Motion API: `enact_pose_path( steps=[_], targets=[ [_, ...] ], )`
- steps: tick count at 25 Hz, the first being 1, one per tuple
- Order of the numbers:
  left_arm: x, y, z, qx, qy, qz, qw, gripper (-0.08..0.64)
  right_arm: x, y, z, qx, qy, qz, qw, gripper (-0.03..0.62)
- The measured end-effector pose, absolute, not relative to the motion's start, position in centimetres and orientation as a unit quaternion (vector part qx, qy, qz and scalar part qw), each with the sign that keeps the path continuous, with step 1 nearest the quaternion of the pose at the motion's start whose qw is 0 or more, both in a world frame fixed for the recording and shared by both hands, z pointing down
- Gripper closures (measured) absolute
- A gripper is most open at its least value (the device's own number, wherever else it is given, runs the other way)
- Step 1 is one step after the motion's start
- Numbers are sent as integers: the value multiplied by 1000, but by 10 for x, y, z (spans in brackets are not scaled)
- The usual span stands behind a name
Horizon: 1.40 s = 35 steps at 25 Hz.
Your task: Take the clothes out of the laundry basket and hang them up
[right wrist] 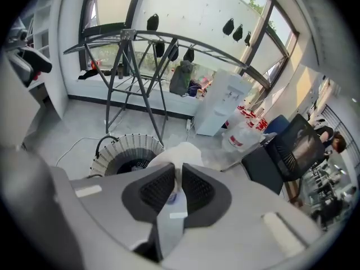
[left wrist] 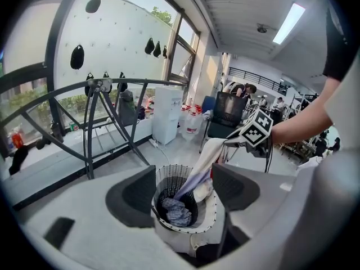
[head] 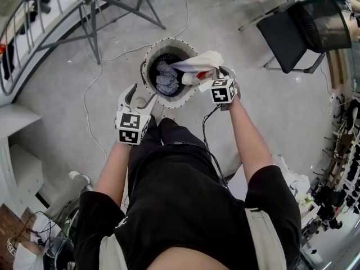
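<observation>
**Head view.** Laundry basket point(head: 147, 58): round, white-ribbed, on the grey floor directly ahead of the person. A blue-grey cloth point(head: 165, 80) lay bunched inside it. White garment point(head: 203, 62): draped up over the basket's right rim, pinched by the right gripper point(head: 212, 75). Left gripper point(head: 142, 96): hovered at the near-left rim, jaws parted, empty. Both forearms reached forward and down. Surroundings: drying rack point(head: 93, 13) at upper left, black chair point(head: 289, 32) at upper right, loose cable point(head: 89, 103) on the floor.

**Left gripper view.** The jaws stood wide apart with nothing between the pads. The basket showed through the gap, and the garment rose from it to the right gripper. The rack's legs stood at left, with a white water dispenser point(left wrist: 166, 114) behind.

**Right gripper view.** The jaws were narrow, clamped on a fold of the white garment, and the fabric ran through between the pads. The basket sat at lower left, beyond the jaws.
</observation>
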<state>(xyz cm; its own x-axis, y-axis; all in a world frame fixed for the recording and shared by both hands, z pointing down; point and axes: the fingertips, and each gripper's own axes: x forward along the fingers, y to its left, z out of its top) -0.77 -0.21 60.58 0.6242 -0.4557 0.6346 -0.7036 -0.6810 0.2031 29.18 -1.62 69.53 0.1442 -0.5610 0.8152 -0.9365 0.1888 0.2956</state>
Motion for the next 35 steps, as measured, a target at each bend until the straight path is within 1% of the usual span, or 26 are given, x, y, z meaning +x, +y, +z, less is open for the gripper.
enact_pose_path(
  steps=[6,10,20,26,35],
  targets=[
    [-2,-5,579,887,-317,267,202,247,279,-19,618,624,-643,182,405,538],
    [-8,-15,571,894,-313,260,189,247,256,-27,574,631,-663,149,375,539],
    [-10,-25,536,910,-299,242,157,247,214,-56,436,643,-713,86,269,540],
    [-16,-25,533,916,-289,225,167,247,182,-67,363,635,-739,46,220,540],
    [3,-29,557,925,-251,220,184,236,135,-76,300,612,-771,32,172,541]
  ],
)
